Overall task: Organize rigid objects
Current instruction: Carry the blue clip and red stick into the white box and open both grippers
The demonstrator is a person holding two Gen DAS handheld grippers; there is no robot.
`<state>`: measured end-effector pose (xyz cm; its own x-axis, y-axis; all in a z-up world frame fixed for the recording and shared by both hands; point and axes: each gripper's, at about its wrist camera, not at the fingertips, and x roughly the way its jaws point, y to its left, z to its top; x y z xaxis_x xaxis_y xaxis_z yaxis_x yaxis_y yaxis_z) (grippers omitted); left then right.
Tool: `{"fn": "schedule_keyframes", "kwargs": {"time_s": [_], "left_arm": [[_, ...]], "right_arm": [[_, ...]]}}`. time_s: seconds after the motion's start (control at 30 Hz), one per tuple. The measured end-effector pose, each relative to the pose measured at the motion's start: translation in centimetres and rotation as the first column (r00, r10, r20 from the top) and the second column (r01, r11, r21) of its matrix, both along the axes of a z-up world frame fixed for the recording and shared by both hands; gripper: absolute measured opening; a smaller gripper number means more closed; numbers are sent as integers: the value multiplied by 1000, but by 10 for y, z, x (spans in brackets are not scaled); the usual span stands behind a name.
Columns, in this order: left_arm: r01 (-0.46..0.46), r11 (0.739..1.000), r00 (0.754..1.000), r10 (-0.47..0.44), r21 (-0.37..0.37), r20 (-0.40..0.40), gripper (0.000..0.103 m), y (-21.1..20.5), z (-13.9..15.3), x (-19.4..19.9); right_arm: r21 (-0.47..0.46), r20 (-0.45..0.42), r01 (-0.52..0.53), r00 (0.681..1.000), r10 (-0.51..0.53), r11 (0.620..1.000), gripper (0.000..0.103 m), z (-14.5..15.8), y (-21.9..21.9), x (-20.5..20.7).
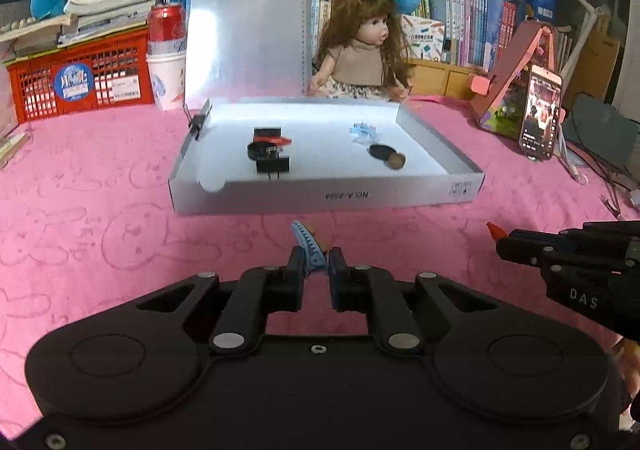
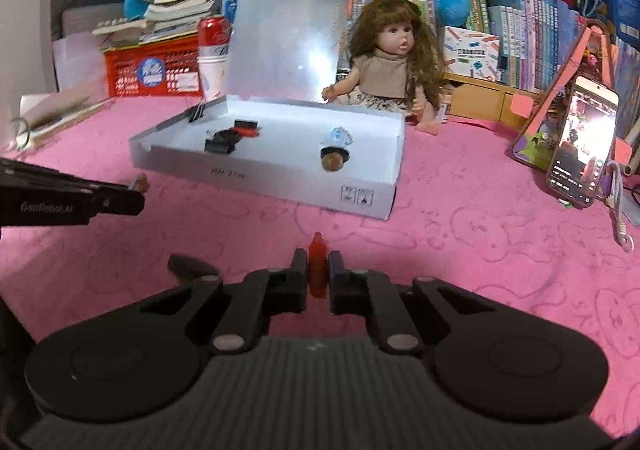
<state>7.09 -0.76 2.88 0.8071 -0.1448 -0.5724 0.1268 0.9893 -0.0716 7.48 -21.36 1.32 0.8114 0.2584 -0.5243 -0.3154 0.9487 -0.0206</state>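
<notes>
My left gripper (image 1: 314, 256) is shut on a blue toothed hair clip (image 1: 307, 244), held above the pink cloth just in front of the open white box (image 1: 320, 194). My right gripper (image 2: 318, 262) is shut on a small red clip (image 2: 317, 270), also in front of the box (image 2: 280, 186); it shows at the right of the left wrist view (image 1: 504, 240). Inside the box lie black binder clips with a red piece (image 1: 268, 150), a clear blue clip (image 1: 363, 132) and a dark brown clip (image 1: 388, 155).
A doll (image 1: 360, 50) sits behind the box. A phone on a pink stand (image 1: 540, 118) is at the right with cables. A red crate (image 1: 80, 78), a cup with a red can (image 1: 166, 62), books and plush toys line the back.
</notes>
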Motion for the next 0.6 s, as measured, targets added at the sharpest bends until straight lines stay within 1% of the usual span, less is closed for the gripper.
{"fn": "schedule_keyframes", "kwargs": {"time_s": [0.13,0.6], "left_arm": [[-2,1000,1000,2,-8,10,12,2,9,7],[-15,995,1000,16,-94,1,12,20,30,52]], "right_arm": [[44,-6,14,1000,-14,999,13,8,-2,9],[178,-63,51,997,-41,983,13,30,-5,58]]}}
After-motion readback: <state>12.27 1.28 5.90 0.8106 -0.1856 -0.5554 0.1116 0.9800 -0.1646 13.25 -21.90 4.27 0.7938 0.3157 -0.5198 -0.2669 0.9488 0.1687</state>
